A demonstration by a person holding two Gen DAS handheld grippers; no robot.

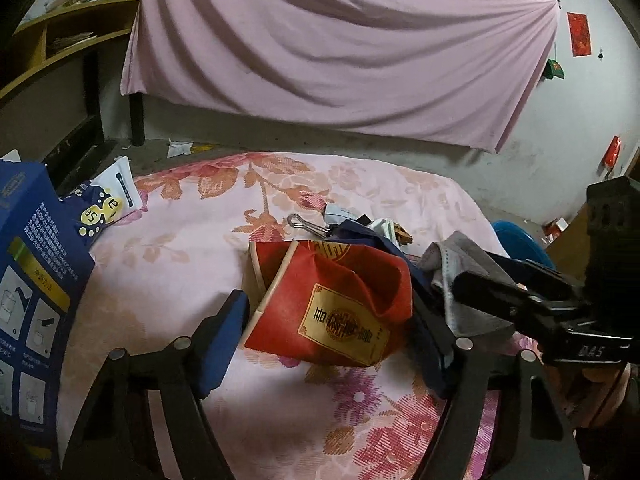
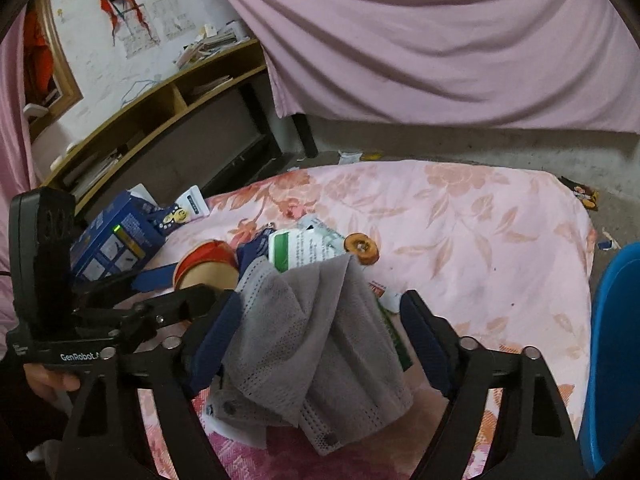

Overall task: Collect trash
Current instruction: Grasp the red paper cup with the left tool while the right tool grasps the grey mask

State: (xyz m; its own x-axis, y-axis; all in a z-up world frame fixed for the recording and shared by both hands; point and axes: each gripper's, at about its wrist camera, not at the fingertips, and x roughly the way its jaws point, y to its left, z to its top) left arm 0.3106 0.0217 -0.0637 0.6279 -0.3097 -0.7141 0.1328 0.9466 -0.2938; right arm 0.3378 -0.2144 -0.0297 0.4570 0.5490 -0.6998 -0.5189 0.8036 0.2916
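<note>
One crushed red paper cup (image 1: 332,304), one grey face mask (image 2: 316,344), one blue carton (image 1: 32,280) and one binder clip (image 1: 308,224) lay on the floral bedspread (image 1: 180,264). Your left gripper (image 1: 332,328) stood open, its pads either side of the cup, neither clearly touching. Your right gripper (image 2: 320,332) also stood open, with the mask draped between its fingers and against the left pad. Only the right wrist view showed a green-and-white packet (image 2: 304,248), a round brown disc (image 2: 362,248) just right of it, and a blue bin (image 2: 616,352) at far right.
</note>
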